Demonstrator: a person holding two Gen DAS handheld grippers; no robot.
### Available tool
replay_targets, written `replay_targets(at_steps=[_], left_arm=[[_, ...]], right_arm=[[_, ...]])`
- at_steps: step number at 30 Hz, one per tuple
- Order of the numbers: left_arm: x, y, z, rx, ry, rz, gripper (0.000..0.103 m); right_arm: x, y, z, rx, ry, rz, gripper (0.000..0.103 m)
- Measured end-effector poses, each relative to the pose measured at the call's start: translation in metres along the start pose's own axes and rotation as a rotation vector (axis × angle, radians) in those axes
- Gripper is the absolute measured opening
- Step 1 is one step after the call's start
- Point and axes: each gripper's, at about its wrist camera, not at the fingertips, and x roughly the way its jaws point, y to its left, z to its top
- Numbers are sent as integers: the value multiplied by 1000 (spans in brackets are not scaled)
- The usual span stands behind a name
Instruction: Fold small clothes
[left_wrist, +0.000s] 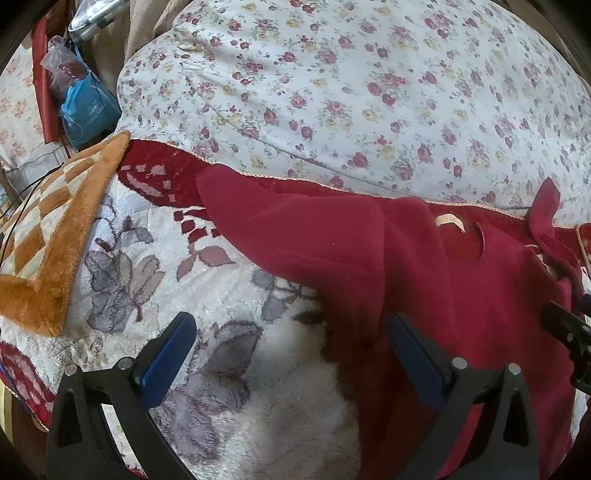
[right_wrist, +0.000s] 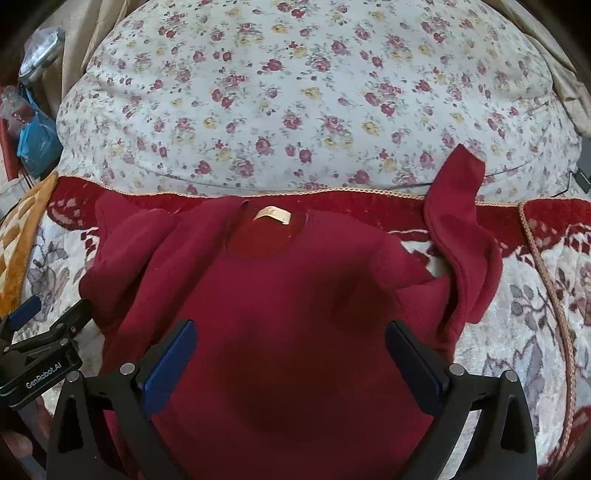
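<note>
Left gripper (left_wrist: 291, 354): jaws spread wide, holding nothing; it sits over the sweater's left side edge, one finger above bare blanket, the other above red fleece.
Right gripper (right_wrist: 291, 354): jaws spread wide, holding nothing, centred above the sweater body.
Red fleece sweater (right_wrist: 288, 295): lies flat, neck label (right_wrist: 273, 215) facing up, collar towards the pillow.
Left sleeve (left_wrist: 280, 229): folded inward across the chest.
Right sleeve (right_wrist: 461, 221): stretched outward, cuff resting on the pillow's lower edge.
Floral plush blanket (right_wrist: 524, 314): open surface on both sides of the sweater.
Flowered pillow (right_wrist: 295, 92): borders the blanket's far trimmed edge.
Orange checked blanket (left_wrist: 48, 236): overlaps the far-left corner.
</note>
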Motion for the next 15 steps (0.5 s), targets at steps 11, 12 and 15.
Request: replay_targets(at_steps=[11,12,15], left_arm=[[2,-4,-1,6,6,0,103],[3,-4,-2,7,7,-1,103],[3,-5,-2,7,6,-2,103]], right_arm=[[8,-6,-4,27,24,-12,103],[9,-6,-4,29,27,-12,103],[12,-7,-4,35,33,-14,103]])
